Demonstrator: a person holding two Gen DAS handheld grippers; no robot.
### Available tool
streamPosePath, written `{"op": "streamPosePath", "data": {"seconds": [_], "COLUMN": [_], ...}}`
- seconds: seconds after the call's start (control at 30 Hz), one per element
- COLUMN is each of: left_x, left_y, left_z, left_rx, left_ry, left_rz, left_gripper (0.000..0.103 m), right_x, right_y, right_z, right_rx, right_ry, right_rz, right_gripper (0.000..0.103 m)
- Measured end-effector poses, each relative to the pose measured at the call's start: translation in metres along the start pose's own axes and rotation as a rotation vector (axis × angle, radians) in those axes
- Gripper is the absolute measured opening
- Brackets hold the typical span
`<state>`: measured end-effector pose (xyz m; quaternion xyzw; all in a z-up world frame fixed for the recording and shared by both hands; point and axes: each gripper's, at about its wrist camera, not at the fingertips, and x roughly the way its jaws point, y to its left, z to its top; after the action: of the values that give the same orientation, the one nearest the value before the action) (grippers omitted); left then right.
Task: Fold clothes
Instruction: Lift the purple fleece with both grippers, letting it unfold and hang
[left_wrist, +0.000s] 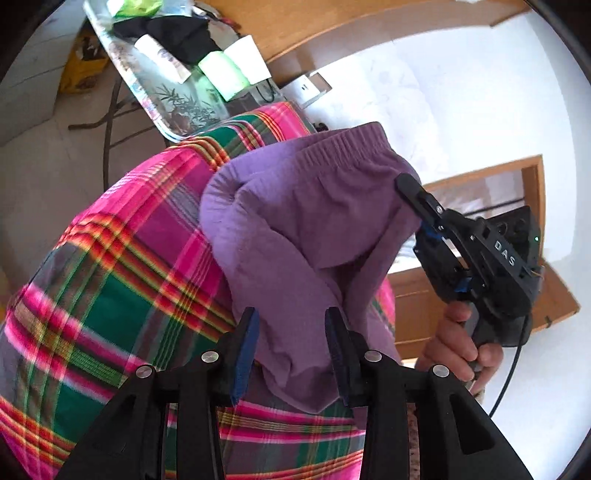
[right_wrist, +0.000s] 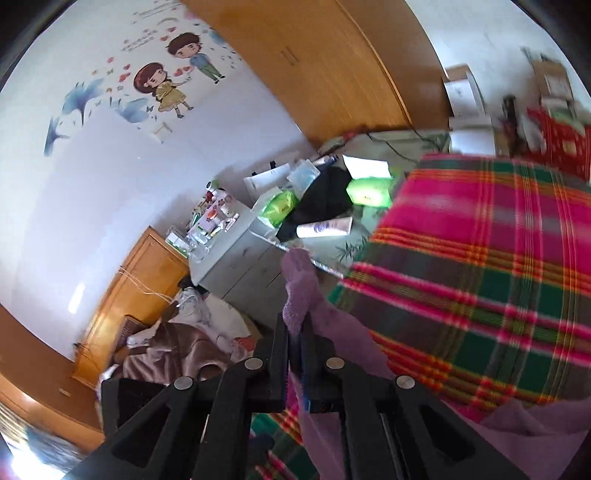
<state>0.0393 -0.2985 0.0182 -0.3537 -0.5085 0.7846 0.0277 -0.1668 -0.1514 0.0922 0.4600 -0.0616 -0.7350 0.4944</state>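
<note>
The right gripper (left_wrist: 408, 184) says "DAS" and pinches the soft purple shorts (left_wrist: 306, 229) at three o'clock. The left gripper (left_wrist: 291, 321) looks open around them.

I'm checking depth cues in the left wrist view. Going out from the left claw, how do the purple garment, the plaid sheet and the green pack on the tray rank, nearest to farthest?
1. Purple garment: between the left claw's open fingers, straight ahead.
2. Plaid sheet: under the garment, spreading left.
3. Green pack: far up, on the tray beyond the sheet.
</note>
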Motion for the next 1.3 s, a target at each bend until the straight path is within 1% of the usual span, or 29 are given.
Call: {"op": "streamPosePath", "data": {"seconds": [0.03, 0.1, 0.13, 0.2, 0.37, 0.47, 0.53, 0.67, 0.7, 0.73, 0.8, 0.87, 0.93, 0.97, 1.03, 1.1, 1.2, 1.23, 1.3], "left_x": [0.005, 0.013, 0.013, 0.016, 0.024, 0.028, 0.029, 0.032, 0.035, 0.041, 0.052, 0.061, 0.073, 0.079, 0.088, 0.093, 0.095, 0.095, 0.094], "left_y": [-0.003, -0.012, -0.016, -0.024, -0.047, -0.059, -0.069, -0.086, -0.090, -0.093, -0.098, -0.100, -0.098, -0.097, -0.095, -0.094, -0.094, -0.094, -0.093], "left_z": [0.002, 0.002, 0.000, -0.002, -0.003, -0.002, 0.000, 0.003, 0.004, 0.005, 0.005, 0.003, 0.003, 0.003, 0.002, 0.000, -0.003, -0.003, -0.001], "left_rx": [0.008, 0.029, 0.035, 0.056, 0.126, 0.141, 0.153, 0.187, 0.188, 0.193, 0.201, 0.183, 0.162, 0.152, 0.128, 0.119, 0.109, 0.106, 0.099], "left_ry": [0.004, 0.013, 0.015, 0.025, 0.052, 0.065, 0.052, 0.066, 0.070, 0.083, 0.111, 0.144, 0.184, 0.200, 0.213, 0.229, 0.234, 0.232, 0.222], "left_rz": [0.010, 0.027, 0.031, 0.048, 0.048, 0.043, 0.053, 0.055, 0.053, 0.059, 0.073, 0.106, 0.106, 0.107, 0.122, 0.129, 0.141, 0.146, 0.153], "left_gripper": [0.038, 0.038, 0.038, 0.038, 0.038, 0.039, 0.054, 0.054, 0.056, 0.060, 0.061, 0.061, 0.061, 0.061, 0.061, 0.061, 0.060, 0.060, 0.059], "right_x": [-0.005, -0.022, -0.032, -0.049, -0.104, -0.138, -0.161, -0.199, -0.210, -0.219, -0.232, -0.245, -0.250, -0.252, -0.250, -0.241, -0.219, -0.211, -0.201], "right_y": [-0.005, -0.013, -0.016, -0.023, -0.051, -0.071, -0.082, -0.100, -0.104, -0.107, -0.114, -0.122, -0.128, -0.131, -0.135, -0.138, -0.132, -0.129, -0.126], "right_z": [-0.001, -0.004, -0.006, -0.010, -0.035, -0.060, -0.082, -0.121, -0.130, -0.139, -0.150, -0.161, -0.172, -0.177, -0.188, -0.194, -0.199, -0.199, -0.202], "right_rx": [0.006, 0.002, -0.004, -0.007, 0.022, 0.031, 0.032, 0.069, 0.079, 0.090, 0.116, 0.144, 0.176, 0.190, 0.216, 0.227, 0.207, 0.197, 0.181], "right_ry": [-0.002, -0.013, -0.020, -0.030, -0.068, -0.085, -0.091, -0.120, -0.141, -0.160, -0.191, -0.219, -0.231, -0.238, -0.251, -0.231, -0.194, -0.178, -0.155], "right_rz": [-0.001, -0.018, -0.031, -0.059, -0.134, -0.215, -0.276, -0.337, -0.354, -0.367, -0.371, -0.374, -0.372, -0.363, -0.306, -0.261, -0.225, -0.215, -0.223], "right_gripper": [0.009, 0.017, 0.019, 0.027, 0.030, 0.035, 0.036, 0.038, 0.038, 0.038, 0.039, 0.039, 0.039, 0.039, 0.039, 0.039, 0.039, 0.039, 0.039]}}
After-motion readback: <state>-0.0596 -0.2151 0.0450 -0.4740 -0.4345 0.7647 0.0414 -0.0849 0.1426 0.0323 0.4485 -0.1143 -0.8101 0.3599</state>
